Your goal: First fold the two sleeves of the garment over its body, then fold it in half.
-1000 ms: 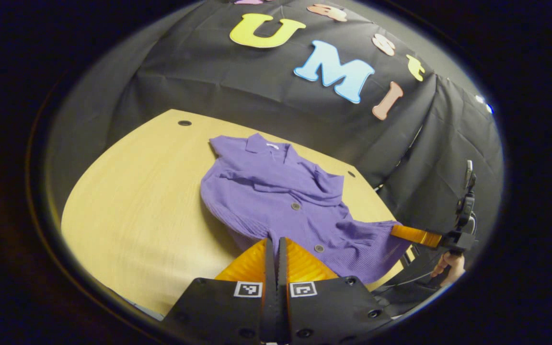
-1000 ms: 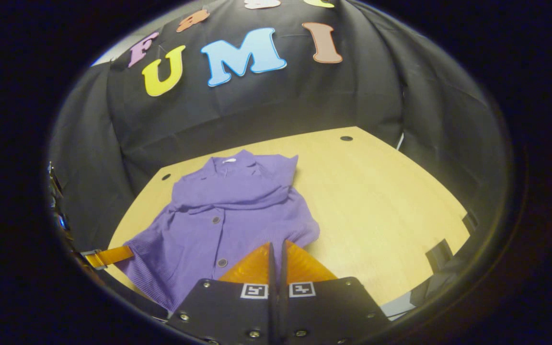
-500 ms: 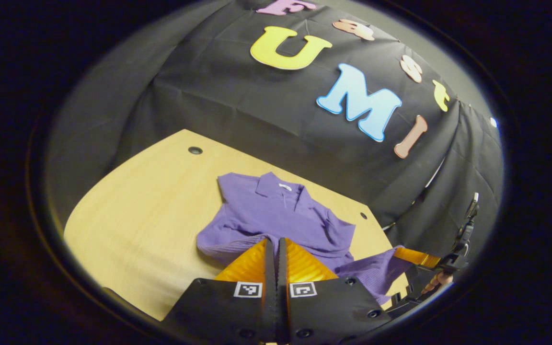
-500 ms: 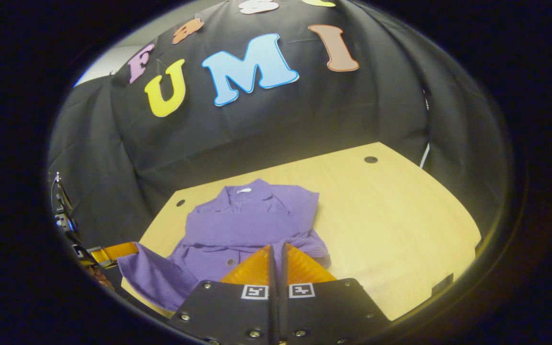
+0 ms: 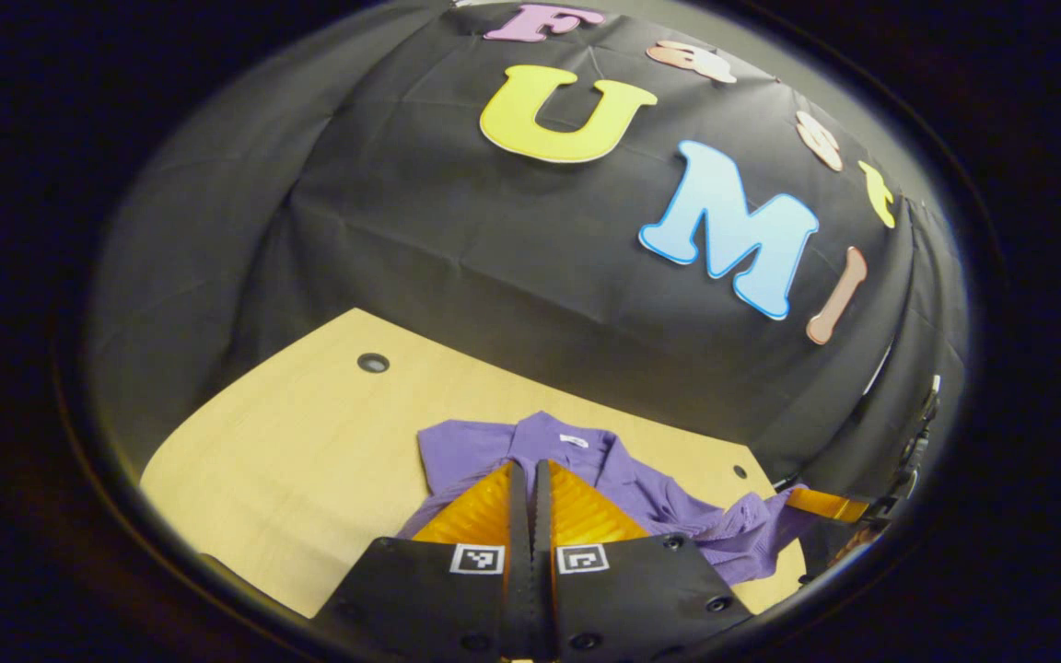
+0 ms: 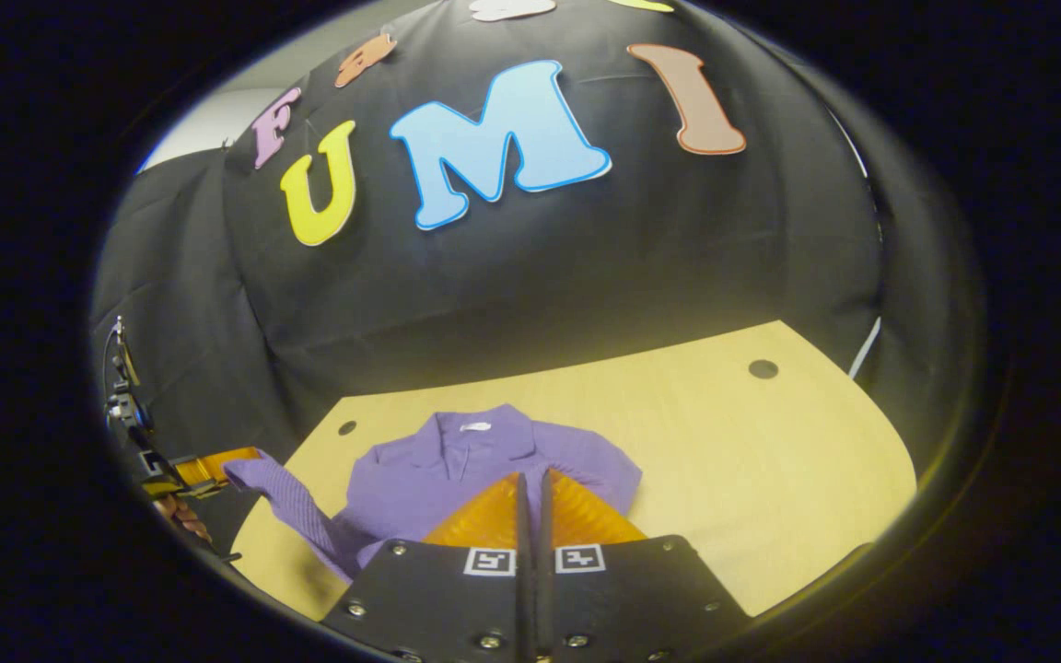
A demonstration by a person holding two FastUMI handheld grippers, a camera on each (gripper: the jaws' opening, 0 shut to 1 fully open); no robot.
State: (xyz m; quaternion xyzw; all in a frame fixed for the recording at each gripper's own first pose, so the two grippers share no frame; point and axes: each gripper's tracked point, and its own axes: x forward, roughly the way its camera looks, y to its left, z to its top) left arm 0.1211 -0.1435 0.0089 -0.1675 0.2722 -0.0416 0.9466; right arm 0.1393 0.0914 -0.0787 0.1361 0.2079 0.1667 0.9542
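Garment (image 6: pixel 494 465): purple collared top with a white neck label, lying on the counter (image 6: pixel 752 479) toward its far side, collar (image 5: pixel 553 437) pointing at the black cloth wall (image 6: pixel 540 276). In the right gripper view its hem is raised off the wood, and one corner stretches out past the counter's left edge as a taut strip.

Edges and open room: in the right gripper view a broad stretch of bare wood lies to the right of the garment, reaching the counter's curved rim. In the left gripper view bare wood runs to the left of the garment. Round holes sit near the far corners (one (image 6: pixel 763 369) on the right, a smaller one (image 6: pixel 346 427) just beside the garment's shoulder).

Surface and room: pale wood-grain counter, black cloth wall close behind and wrapping both sides.

Left claw (image 5: pixel 528 479): fingers pressed together, hem fabric showing at either side of their tips; the pinch itself cannot be made out from its own view. From the right gripper view it (image 6: pixel 228 462) sits off the counter's left edge, level, with the stretched corner running into its tips, and a hand (image 6: pixel 182 517) below it.

Right claw (image 6: pixel 533 488): fingers pressed together over the raised hem; grip on the cloth cannot be told there. In the left gripper view it (image 5: pixel 816 502) meets a bunched purple fold at the counter's right edge.
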